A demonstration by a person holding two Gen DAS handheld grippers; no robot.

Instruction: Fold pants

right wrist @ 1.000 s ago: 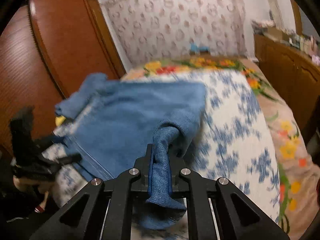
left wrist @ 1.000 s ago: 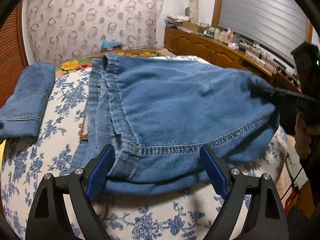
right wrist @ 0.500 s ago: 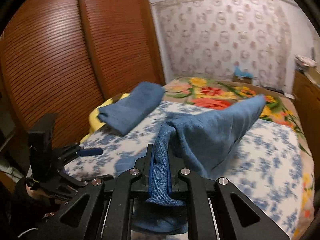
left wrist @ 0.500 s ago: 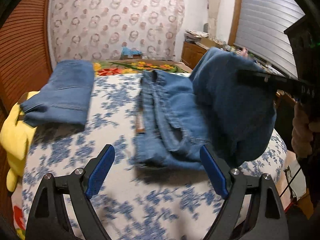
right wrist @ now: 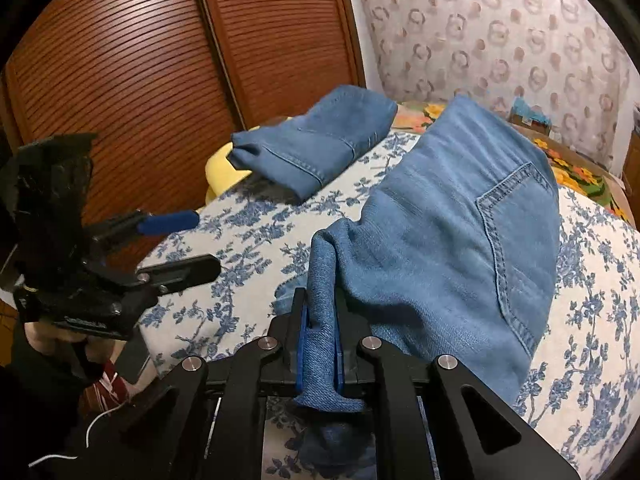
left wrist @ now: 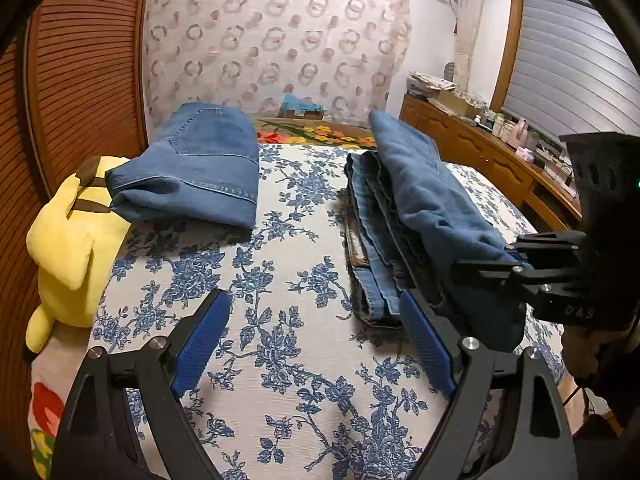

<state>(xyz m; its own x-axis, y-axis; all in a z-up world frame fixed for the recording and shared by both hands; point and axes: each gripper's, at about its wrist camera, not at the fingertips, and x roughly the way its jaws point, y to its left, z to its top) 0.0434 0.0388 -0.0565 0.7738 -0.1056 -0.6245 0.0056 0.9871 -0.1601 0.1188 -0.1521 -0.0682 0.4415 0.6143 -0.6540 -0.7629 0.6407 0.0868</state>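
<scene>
The blue jeans point(right wrist: 460, 240) lie on the flowered bedspread point(left wrist: 300, 240), back pocket up, with one part lifted and doubled over the rest. My right gripper point(right wrist: 320, 340) is shut on a bunched fold of that denim; in the left wrist view it point(left wrist: 484, 258) holds the cloth at the right edge of the jeans point(left wrist: 408, 200). My left gripper point(left wrist: 314, 344) is open over bare bedspread just left of the jeans, with nothing between its blue pads. It point(right wrist: 188, 244) is also visible at the left of the right wrist view, held by a hand.
A second, folded pair of jeans point(left wrist: 200, 168) rests at the back left of the bed beside a yellow plush toy point(left wrist: 68, 240). Wooden slatted wardrobe doors point(right wrist: 160, 60) stand along the left. A cluttered wooden sideboard point(left wrist: 480, 140) runs along the right.
My right gripper has carried its denim fold across, doubling the jeans over. My left gripper has moved off the jeans' hem to the bare bedspread at their left, still open.
</scene>
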